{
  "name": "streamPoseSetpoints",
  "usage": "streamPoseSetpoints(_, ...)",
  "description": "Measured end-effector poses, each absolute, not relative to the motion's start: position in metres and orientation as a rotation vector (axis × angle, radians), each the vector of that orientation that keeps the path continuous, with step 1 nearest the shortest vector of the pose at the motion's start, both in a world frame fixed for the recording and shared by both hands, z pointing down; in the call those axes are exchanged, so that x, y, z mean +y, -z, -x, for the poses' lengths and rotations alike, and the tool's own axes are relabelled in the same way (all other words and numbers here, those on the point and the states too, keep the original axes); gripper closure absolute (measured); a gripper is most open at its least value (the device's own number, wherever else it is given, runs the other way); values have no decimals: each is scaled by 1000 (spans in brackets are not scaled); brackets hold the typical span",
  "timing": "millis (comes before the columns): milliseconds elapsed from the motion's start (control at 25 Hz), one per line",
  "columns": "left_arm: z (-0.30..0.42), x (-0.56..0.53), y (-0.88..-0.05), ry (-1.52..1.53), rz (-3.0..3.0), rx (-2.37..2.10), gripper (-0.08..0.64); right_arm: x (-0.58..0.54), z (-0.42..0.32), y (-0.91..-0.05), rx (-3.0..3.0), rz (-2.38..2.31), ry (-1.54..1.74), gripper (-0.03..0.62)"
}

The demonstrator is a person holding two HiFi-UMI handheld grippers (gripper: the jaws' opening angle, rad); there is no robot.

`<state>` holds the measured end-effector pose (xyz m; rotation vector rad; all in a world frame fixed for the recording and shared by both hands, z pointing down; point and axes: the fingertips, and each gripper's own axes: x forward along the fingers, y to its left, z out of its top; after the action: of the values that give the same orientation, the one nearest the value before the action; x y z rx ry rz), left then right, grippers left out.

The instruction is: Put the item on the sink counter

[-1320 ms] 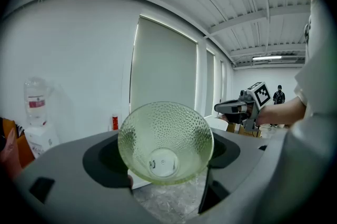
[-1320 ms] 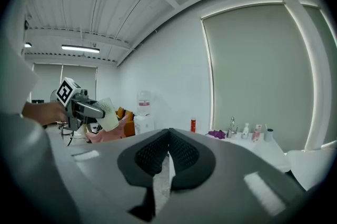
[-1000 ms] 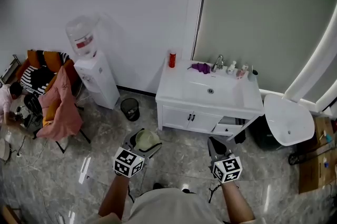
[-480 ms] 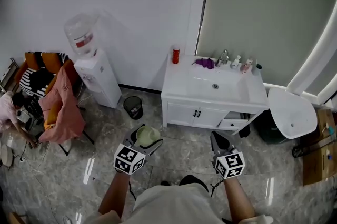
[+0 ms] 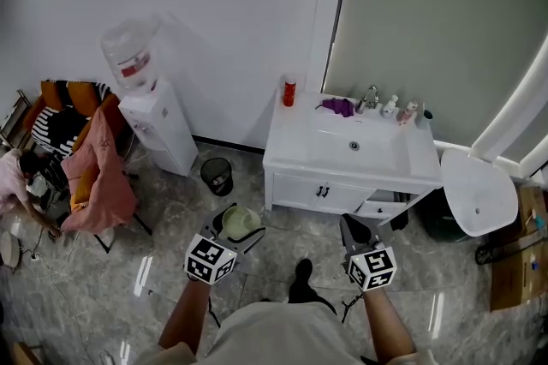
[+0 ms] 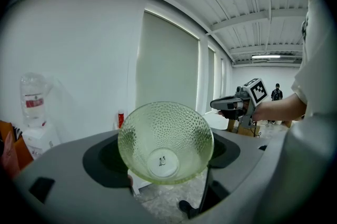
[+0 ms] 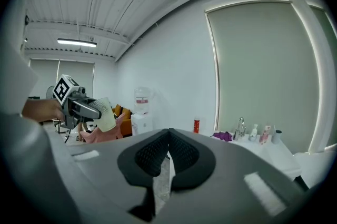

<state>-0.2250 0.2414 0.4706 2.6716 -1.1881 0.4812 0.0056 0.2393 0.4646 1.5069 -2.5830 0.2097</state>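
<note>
A pale green dimpled glass bowl (image 5: 241, 223) (image 6: 166, 141) sits between the jaws of my left gripper (image 5: 238, 222) (image 6: 167, 165), which is shut on it; the bowl's opening is tipped toward the camera. My right gripper (image 5: 355, 228) (image 7: 168, 133) is shut with nothing in it. Each gripper shows in the other's view: the right gripper (image 6: 231, 104) and the left gripper (image 7: 84, 108) with the bowl (image 7: 105, 114). The white sink counter (image 5: 295, 136) (image 7: 268, 149) stands ahead against the wall, some way beyond both grippers.
On the counter stand a red bottle (image 5: 290, 92), a purple cloth (image 5: 340, 106), a faucet (image 5: 370, 98) and small bottles (image 5: 402, 109). A water dispenser (image 5: 158, 128), black bin (image 5: 216, 176) and chair with pink cloth (image 5: 98, 175) are left. A white round seat (image 5: 477, 202) is right.
Both grippers have been carried forward toward the sink cabinet, the bowl still held in the left one. A dark shoe has come into view between the arms.
</note>
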Motion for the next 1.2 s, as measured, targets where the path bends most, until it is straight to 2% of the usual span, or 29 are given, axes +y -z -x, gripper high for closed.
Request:
streamPoseSetpoints(680,159,74,-476,-507,-2583,-1298,166,59,-59,-479,-2638,-1338,-221,581)
streamPoseSetpoints(1200,101,-10,-488,-525,-2531,-1366,164,-33,-103,-499,-2694,-1222,-238,581)
